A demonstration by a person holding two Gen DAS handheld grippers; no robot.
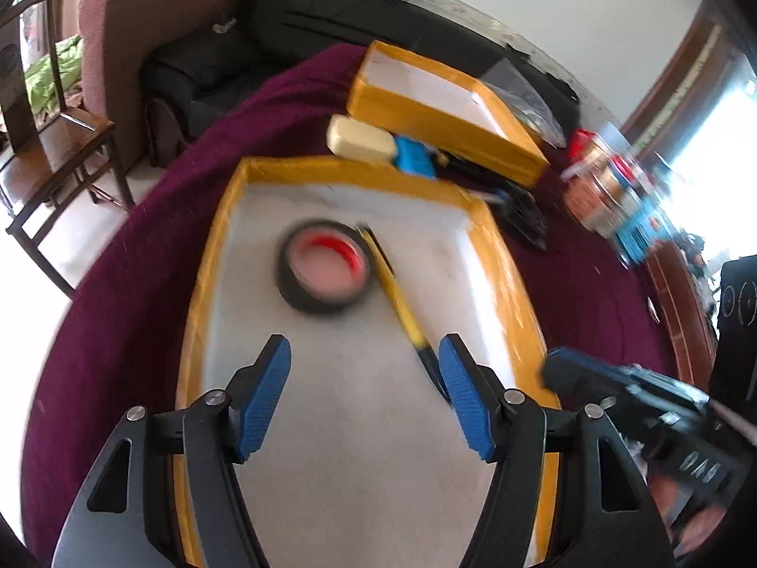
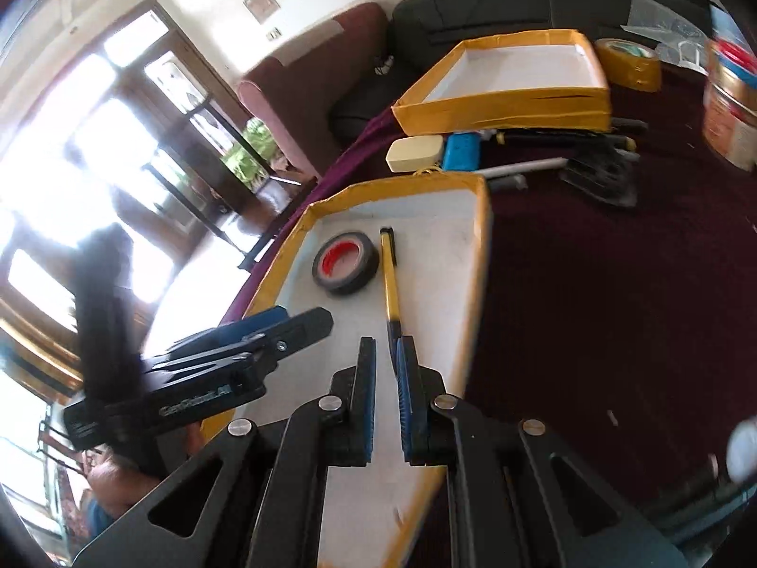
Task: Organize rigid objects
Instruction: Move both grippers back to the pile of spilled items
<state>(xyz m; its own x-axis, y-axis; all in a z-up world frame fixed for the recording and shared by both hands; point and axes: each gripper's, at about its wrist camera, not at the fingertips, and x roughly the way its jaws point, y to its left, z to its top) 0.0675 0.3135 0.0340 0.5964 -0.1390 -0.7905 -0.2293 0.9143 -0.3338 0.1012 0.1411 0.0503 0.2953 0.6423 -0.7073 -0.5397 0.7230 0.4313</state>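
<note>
A yellow-rimmed tray [image 1: 208, 260] [image 2: 482, 246] with a white floor lies on the maroon cloth. In it lie a black tape roll with a red core [image 1: 326, 265] [image 2: 345, 262] and, to its right, a yellow tool with black ends [image 1: 402, 303] [image 2: 391, 284]. My left gripper [image 1: 364, 338] [image 2: 303, 317] hovers open over the tray's near half, with nothing between its blue pads [image 1: 265, 397]. The tool's near end lies beside its right finger. My right gripper [image 2: 385, 341] [image 1: 551, 369] is shut with nothing seen between its fingers, above the tray's right rim near the tool's black end.
A second, empty yellow tray [image 1: 440, 113] [image 2: 501, 94] stands behind. Between the trays lie a cream case [image 1: 362, 139] [image 2: 414, 151], a blue block [image 1: 414, 156] [image 2: 461, 149], dark tools [image 1: 520, 213] [image 2: 601, 170] and a white tube [image 2: 525, 168]. Cans [image 1: 605, 180] [image 2: 728, 109] and a yellow tape roll [image 2: 627, 64] stand far right.
</note>
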